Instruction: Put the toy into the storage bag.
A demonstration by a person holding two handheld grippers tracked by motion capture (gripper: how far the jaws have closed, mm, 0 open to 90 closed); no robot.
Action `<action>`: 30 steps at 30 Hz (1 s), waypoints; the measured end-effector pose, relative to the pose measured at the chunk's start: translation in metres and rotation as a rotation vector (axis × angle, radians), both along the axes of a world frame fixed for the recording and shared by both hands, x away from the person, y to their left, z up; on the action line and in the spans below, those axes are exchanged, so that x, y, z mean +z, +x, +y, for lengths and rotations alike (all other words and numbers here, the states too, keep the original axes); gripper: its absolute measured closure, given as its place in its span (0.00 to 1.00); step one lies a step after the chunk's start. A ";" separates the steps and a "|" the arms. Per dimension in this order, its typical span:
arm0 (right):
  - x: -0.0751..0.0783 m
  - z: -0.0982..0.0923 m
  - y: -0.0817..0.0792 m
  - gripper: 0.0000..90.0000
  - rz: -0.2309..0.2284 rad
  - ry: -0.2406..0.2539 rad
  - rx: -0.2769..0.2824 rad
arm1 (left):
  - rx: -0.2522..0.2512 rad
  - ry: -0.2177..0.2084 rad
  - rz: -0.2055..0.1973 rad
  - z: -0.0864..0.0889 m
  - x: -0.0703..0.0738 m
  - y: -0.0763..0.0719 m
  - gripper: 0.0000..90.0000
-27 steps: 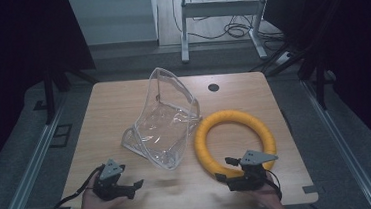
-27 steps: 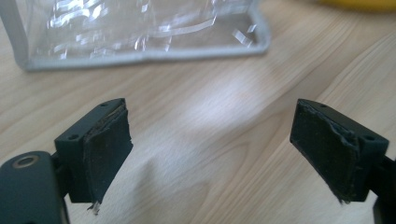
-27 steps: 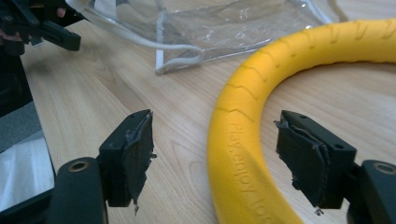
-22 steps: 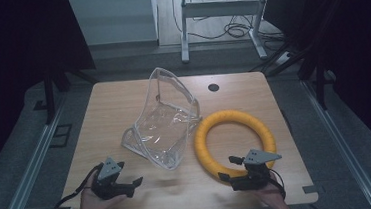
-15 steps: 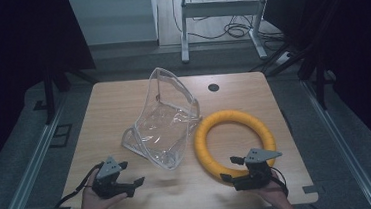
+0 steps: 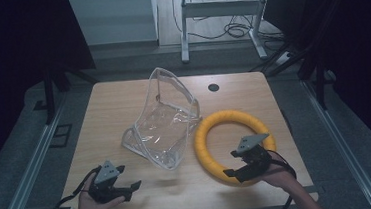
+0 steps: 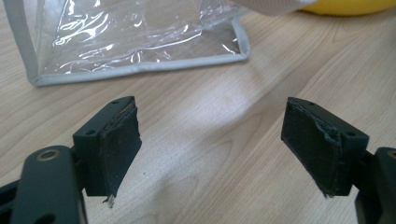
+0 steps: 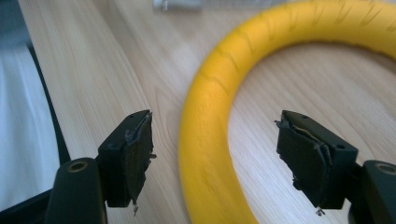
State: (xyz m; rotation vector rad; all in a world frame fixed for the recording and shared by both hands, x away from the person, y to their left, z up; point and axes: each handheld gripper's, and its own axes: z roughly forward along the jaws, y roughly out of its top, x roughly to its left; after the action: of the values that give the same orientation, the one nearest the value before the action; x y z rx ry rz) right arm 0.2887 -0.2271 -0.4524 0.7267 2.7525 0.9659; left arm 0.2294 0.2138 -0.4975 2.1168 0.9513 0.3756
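Note:
A clear plastic bag with grey trim [image 6: 167,117] stands open in the middle of the wooden table [image 6: 108,108]. A yellow foam ring [image 6: 211,132] lies flat to its right, touching the bag. My left gripper [image 6: 128,189] is open near the front left edge, its jaws pointing toward the bag's grey-edged base [image 7: 140,67], nothing between them. My right gripper [image 6: 230,172] is open over the ring's near arc. In the right gripper view the yellow ring [image 8: 210,116] runs up between the two wide-apart jaws, which do not touch it.
A round black grommet [image 6: 214,87] sits in the table's far edge. Beyond the table stand a desk frame with cables [image 6: 226,11] and dark curtains at both sides. Bare wood lies between the two grippers.
The right gripper has shifted slightly right and nearer along the ring's front arc. The left gripper has barely moved. Bag and ring stay in place.

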 end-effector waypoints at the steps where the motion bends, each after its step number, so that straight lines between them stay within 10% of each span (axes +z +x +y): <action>1: 0.000 0.002 0.002 0.30 0.014 -0.030 0.013 | -0.004 0.008 -0.003 -0.001 -0.001 -0.001 0.22; 15: -0.022 0.017 0.023 0.32 0.180 -0.342 0.152 | -0.021 0.004 0.007 -0.005 -0.004 0.004 0.22; 30: -0.045 0.042 0.021 0.46 0.227 -0.572 0.274 | -0.029 -0.002 0.003 -0.006 -0.006 0.007 0.22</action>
State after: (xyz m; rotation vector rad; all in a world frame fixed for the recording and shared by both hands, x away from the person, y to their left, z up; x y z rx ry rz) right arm 0.3100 -0.1855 -0.4970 0.3851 3.1435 0.0904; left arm 0.2362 0.2083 -0.5031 2.1272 0.9220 0.3563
